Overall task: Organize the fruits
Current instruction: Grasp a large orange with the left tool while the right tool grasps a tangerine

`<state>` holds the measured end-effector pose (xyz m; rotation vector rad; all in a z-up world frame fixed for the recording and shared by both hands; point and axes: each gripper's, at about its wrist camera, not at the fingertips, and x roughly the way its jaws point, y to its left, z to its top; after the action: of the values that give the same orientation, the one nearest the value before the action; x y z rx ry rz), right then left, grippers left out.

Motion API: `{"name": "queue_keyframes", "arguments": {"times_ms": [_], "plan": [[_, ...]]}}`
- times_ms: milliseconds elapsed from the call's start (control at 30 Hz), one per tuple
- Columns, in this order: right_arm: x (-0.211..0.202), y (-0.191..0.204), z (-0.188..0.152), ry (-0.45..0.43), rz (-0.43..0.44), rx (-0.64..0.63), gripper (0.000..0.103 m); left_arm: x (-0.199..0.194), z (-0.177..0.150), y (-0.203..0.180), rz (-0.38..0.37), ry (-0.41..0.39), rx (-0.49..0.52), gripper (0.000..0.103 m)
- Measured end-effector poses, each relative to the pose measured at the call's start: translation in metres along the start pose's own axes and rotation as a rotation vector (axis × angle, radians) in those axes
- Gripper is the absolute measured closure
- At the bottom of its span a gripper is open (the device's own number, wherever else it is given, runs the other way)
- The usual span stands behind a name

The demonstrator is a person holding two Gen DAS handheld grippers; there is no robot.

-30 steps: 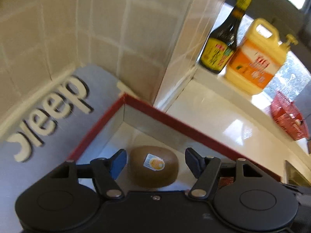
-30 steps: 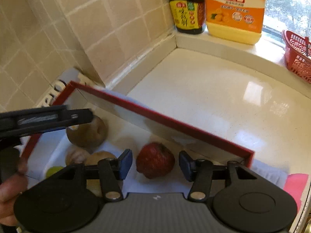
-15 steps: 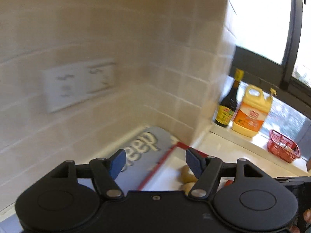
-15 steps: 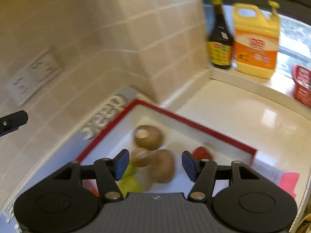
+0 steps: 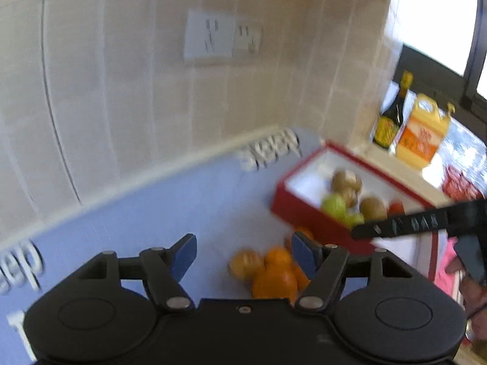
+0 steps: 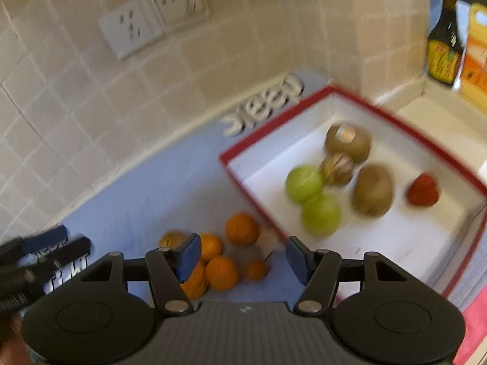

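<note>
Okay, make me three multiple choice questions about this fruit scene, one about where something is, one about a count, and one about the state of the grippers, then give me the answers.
1. Where do the oranges lie?
A. On the blue mat, outside the box
B. Inside the red box
C. On the window ledge

2. How many green apples are in the red box?
A. None
B. Two
C. Four

3. What are the right gripper and the left gripper doing?
A. Both shut on fruit
B. Right one shut on a kiwi
C. Both open, holding nothing

Answers: 1 A, the oranges sit on the mat beside the box wall. 2 B, two green apples lie side by side. 3 C, the fingers of both stand apart with nothing between them.
</note>
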<state>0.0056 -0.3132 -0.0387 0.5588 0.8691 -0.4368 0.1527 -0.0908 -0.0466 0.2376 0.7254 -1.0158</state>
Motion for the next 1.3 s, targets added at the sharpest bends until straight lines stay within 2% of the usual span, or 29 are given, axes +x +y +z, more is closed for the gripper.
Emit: {"name": "queue_keyframes", "arguments": {"times_ms": [167, 333, 433, 733, 833, 933, 1167, 1200, 1300], "plan": [[0.034, 0.005, -0.012, 0.101, 0.014, 0.023, 0.04, 0.034, -0.029, -0.006, -0.008, 0.09, 0.028, 0.022], [0.069, -0.002, -0.019, 0.237, 0.072, 0.133, 0.041, 0.068, -0.045, -0.016, -0.029, 0.156, 0.06, 0.021], [0.083, -0.005, -0.022, 0.277, 0.076, 0.185, 0.041, 0.082, -0.049, -0.018, -0.041, 0.18, 0.076, 0.022], [0.099, -0.017, -0.02, 0.282, 0.095, 0.294, 0.041, 0.102, -0.046, -0.021, -0.106, 0.193, 0.056, 0.022], [0.096, -0.016, -0.022, 0.279, 0.099, 0.313, 0.043, 0.105, -0.047, -0.024, -0.096, 0.188, 0.062, 0.025], [0.093, -0.013, -0.025, 0.271, 0.105, 0.318, 0.051, 0.106, -0.048, -0.025, -0.062, 0.177, 0.076, 0.037], [0.098, -0.01, -0.024, 0.283, 0.116, 0.338, 0.053, 0.091, -0.055, -0.022, -0.037, 0.155, 0.068, 0.038], [0.1, -0.01, -0.025, 0.288, 0.122, 0.344, 0.059, 0.088, -0.057, -0.021, -0.039, 0.152, 0.058, 0.038], [0.107, -0.004, -0.025, 0.282, 0.122, 0.344, 0.061, 0.072, -0.063, -0.016, -0.027, 0.151, 0.028, 0.038]]}}
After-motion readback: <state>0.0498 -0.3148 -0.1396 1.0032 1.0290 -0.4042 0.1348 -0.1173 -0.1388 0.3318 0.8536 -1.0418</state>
